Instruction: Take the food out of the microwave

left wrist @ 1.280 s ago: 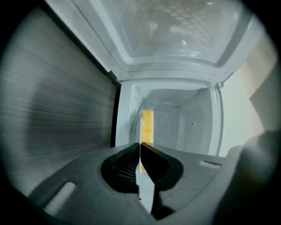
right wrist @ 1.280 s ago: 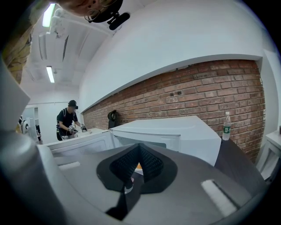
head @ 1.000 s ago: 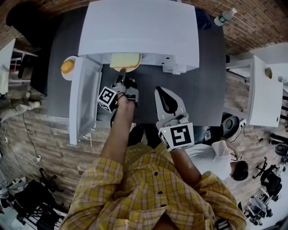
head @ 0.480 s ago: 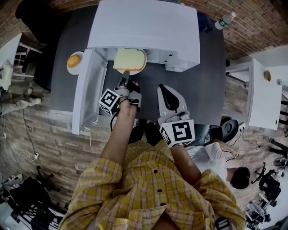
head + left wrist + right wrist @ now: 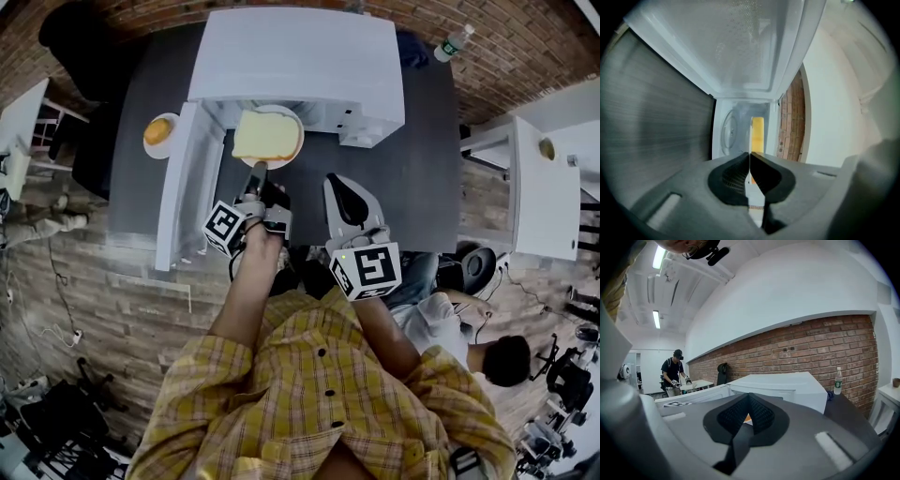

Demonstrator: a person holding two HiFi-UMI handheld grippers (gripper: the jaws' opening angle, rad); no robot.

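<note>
Two grippers show in the head view, and only one of them holds something. The left gripper [image 5: 257,171] sits just below the middle of the frame and its jaws are pinched on the near rim of a white plate [image 5: 299,142]. In the left gripper view the same rim is a thin white line caught between the dark pads, which are almost pressed together on it.

On the plate lies a slice of bread [image 5: 265,134], flat, with its face up. Its longer side runs from left to right in the frame, and the plate's rim shows on the slice's right side. Whether the rounded crust end is at the right I cannot tell surely. The plate is at the mouth of the white microwave [image 5: 300,66], at upper centre. Its upper edge is at the front of the oven and the rest is out over the dark table [image 5: 427,173].

The microwave door [image 5: 183,202] stands open on the left. Further left, near it, is an orange [image 5: 157,131].

The right gripper [image 5: 339,187] is right of the plate and apart from it. Its jaws are pressed together with nothing between them. A water bottle [image 5: 452,43] stands at the upper right corner of the table.
</note>
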